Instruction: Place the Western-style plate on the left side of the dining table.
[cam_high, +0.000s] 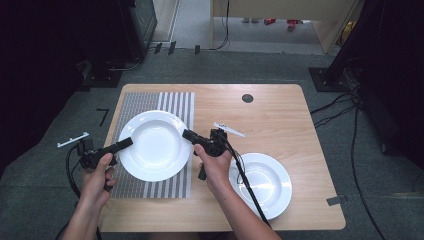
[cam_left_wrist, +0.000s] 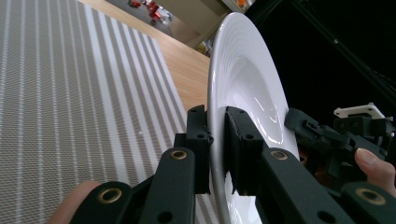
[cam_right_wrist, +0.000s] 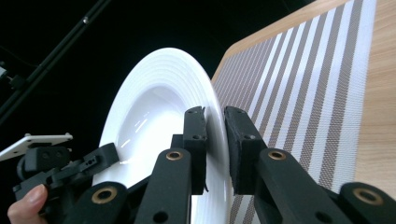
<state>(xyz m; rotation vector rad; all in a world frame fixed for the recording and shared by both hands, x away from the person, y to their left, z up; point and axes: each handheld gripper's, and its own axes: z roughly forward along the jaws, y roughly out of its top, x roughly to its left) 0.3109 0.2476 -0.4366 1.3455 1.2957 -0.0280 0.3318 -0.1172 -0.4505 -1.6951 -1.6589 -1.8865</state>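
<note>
You've got the big white plate (cam_high: 152, 145) pinched at two opposite rim spots, left tool (cam_high: 122, 144) on its left edge, right tool (cam_high: 189, 135) on its right edge. It sits over the striped placemat (cam_high: 175, 102) at the left half of the tabletop (cam_high: 280, 110); from the high view I can't tell whether it's lifted clear or just resting on the mat. Both gripper views show the rim sandwiched between each tool's two black pads, so both tools are clamped on the plate, w/ no gap visible.

Handling, as I judge it: glazed ceramic, so stiff, fairly heavy for its size, slick, and it'll chip or shatter if dropped. The flat rim is the only sensible place to bite, and you're on it. Pads reach only a short way in from the edge, so grip depends on squeeze plus keeping both sides level. If one hand dips or pulls outward, the glaze could let the rim slide out of the pads. Keep the two tools moving together, same height, no twist.

Pose: your left hand (cam_high: 97, 177) comes up from the bottom left, tool pointing right and slightly up-frame toward the rim. Right hand (cam_high: 212, 167) comes in from bottom centre, tool angled left toward the opposite rim, cable trailing back over the second white plate (cam_high: 270, 187) near the tabletop's front right. That plate is apart from the held one.
</note>
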